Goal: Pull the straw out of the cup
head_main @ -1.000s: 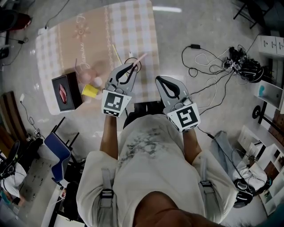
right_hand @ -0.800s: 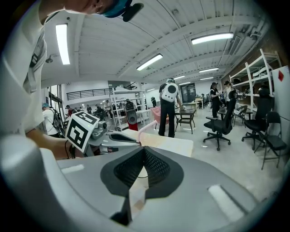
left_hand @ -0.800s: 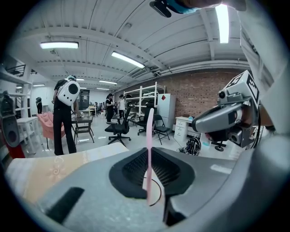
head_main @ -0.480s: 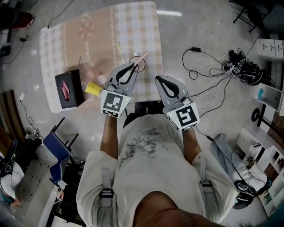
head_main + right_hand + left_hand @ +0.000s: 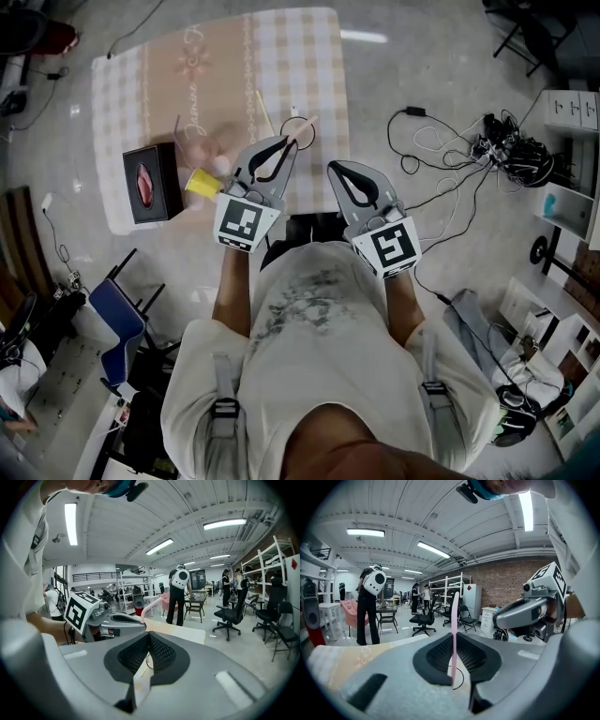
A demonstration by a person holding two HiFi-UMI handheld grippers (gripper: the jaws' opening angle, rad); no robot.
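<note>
On my feed, a polished grey floor (image 5: pixel 450 56) catches a streak of lamp glare (image 5: pixel 361 37). A table (image 5: pixel 122 94) under a beige checked cloth stands on it. Loose black cables (image 5: pixel 441 141) trail over the floor to the right, toward white shelf units (image 5: pixel 570 108). A blue chair (image 5: pixel 117 314) sits at lower left. Looking level through the room, I get a white beamed ceiling (image 5: pixel 440 508) with long tube lights (image 5: pixel 365 532) and a red brick wall (image 5: pixel 511 581) at the far end. White storage racks (image 5: pixel 450 585) stand beside that wall, with black office chairs (image 5: pixel 423 618) in front of them. Off to the left is a pink armchair (image 5: pixel 351 611).
</note>
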